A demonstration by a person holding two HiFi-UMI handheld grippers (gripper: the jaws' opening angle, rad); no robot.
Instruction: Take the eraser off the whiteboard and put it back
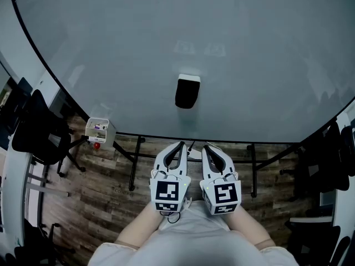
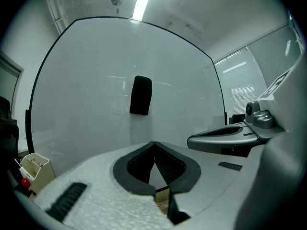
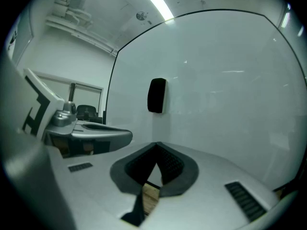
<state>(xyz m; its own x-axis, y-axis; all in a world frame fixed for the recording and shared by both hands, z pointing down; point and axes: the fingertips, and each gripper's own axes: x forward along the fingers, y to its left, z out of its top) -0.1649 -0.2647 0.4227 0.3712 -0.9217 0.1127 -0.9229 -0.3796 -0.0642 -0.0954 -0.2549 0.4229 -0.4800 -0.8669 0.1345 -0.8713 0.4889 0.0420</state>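
Left claw (image 1: 179,145), right claw (image 1: 207,147) clenched empty; black eraser (image 1: 187,91), white top edge, upright on whiteboard (image 1: 266,65).

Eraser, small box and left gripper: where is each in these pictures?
eraser (image 1: 187,96), head view, black body.
small box (image 1: 100,131), head view, front wall.
left gripper (image 1: 180,145), head view, closed fingertips.

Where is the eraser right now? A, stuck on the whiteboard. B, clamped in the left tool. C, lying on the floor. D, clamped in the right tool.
A: the eraser sits on the whiteboard, well apart from the left tool and the right tool, both shut with nothing between their jaws.
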